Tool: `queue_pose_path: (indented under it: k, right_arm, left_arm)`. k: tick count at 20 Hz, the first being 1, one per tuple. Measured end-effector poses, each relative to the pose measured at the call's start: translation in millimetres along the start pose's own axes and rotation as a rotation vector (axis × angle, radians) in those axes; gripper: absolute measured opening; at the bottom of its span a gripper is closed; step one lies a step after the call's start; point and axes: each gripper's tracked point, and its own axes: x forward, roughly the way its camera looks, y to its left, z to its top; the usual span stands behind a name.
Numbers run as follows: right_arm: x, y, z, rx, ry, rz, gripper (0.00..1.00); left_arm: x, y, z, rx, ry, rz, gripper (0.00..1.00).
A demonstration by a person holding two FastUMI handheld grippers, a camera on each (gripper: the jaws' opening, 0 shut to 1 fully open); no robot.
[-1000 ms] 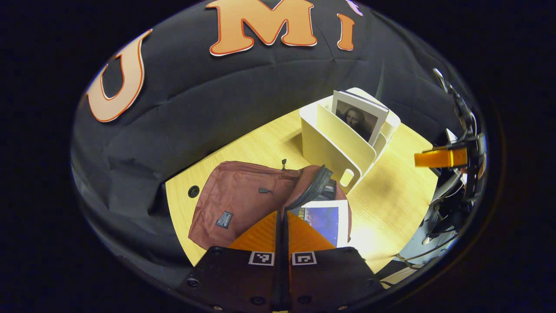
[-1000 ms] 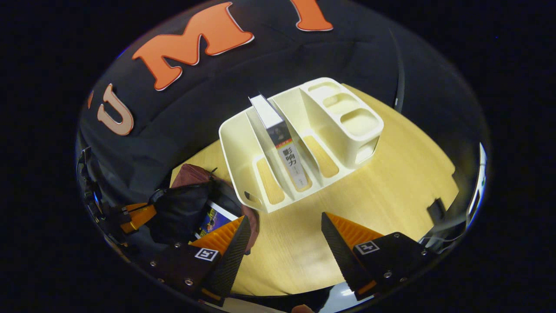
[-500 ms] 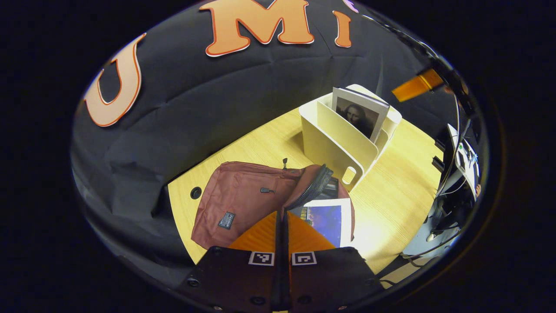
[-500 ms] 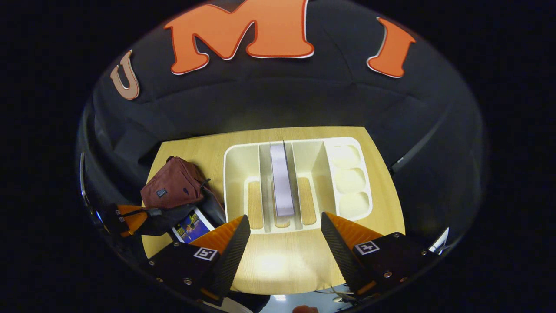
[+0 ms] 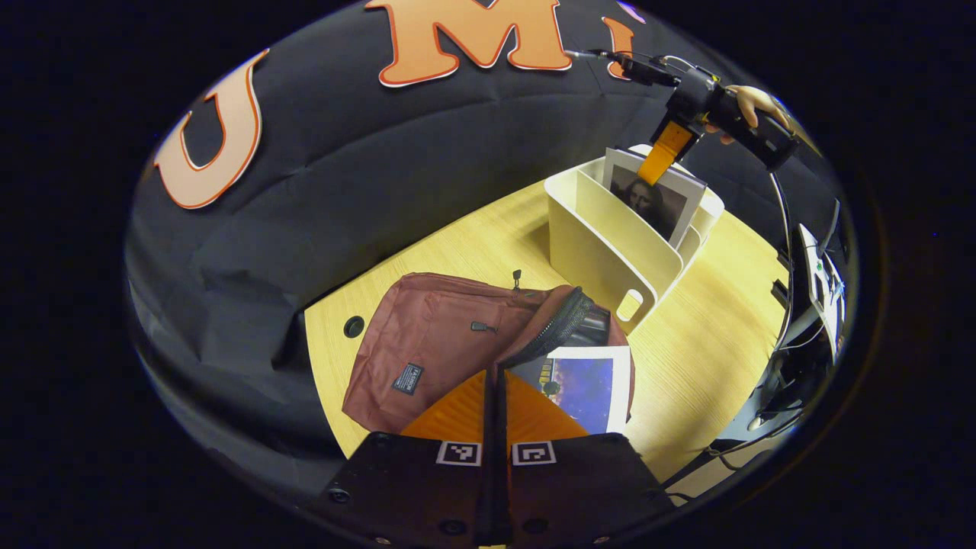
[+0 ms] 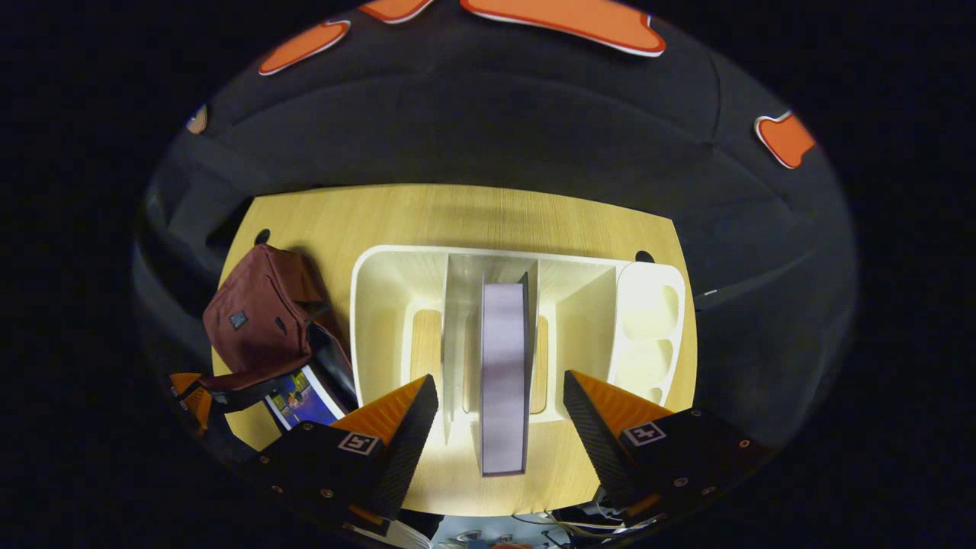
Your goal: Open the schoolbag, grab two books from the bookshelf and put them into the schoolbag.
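halfway there: one book (image 5: 583, 381) sits in the open schoolbag (image 5: 450, 343) by the table's (image 5: 694, 358) left edge, its flap pinched by the left gripper (image 5: 494, 389); the right gripper (image 6: 494, 415), spread wide, hovers over the second book (image 6: 503, 374) standing in the bookshelf (image 6: 381, 305) mid-table.

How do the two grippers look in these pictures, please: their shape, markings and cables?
Each gripper, left gripper and right gripper, has two wedge-shaped, ribbed fingers on black blocks with screws. Each block carries a square black-and-white marker. In the left gripper view, a thin cable runs along the right gripper's dark handle.
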Motion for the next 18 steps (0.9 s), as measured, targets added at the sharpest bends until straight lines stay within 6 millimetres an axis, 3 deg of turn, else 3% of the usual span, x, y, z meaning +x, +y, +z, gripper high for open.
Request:
queue_pose_path:
  k: [4, 10, 12, 14, 15, 18]
  right_arm:
    - [18.6, 1.2, 0.0, 0.008, 0.04, 0.005, 0.97]
    - [26.1, -4.1, -2.6, 0.026, 0.049, 0.005, 0.57]
    - [22.1, 6.8, -2.5, 0.071, 0.05, 0.05, 0.47]
    - [18.6, 3.9, -3.3, 0.067, 0.048, 0.037, 0.27]
    - [19.3, 2.9, -3.8, 0.069, 0.045, 0.029, 0.36]
    - [7.3, 2.4, 0.3, 0.083, 0.022, 0.025, 0.35]
  left_arm:
    - [0.3, 4.2, -3.9, -0.01, 0.013, 0.013, 0.01]
    - [0.6, 3.2, -5.3, -0.011, 0.019, 0.015, 0.01]
    - [0.1, 2.3, -5.5, -0.013, 0.02, 0.014, 0.01]
    - [1.4, 1.3, -6.0, -0.015, 0.022, 0.012, 0.01]
    - [1.9, 0.9, -5.4, -0.014, 0.021, 0.011, 0.01]
    - [0.0, 1.0, -6.7, -0.007, 0.017, 0.012, 0.01]
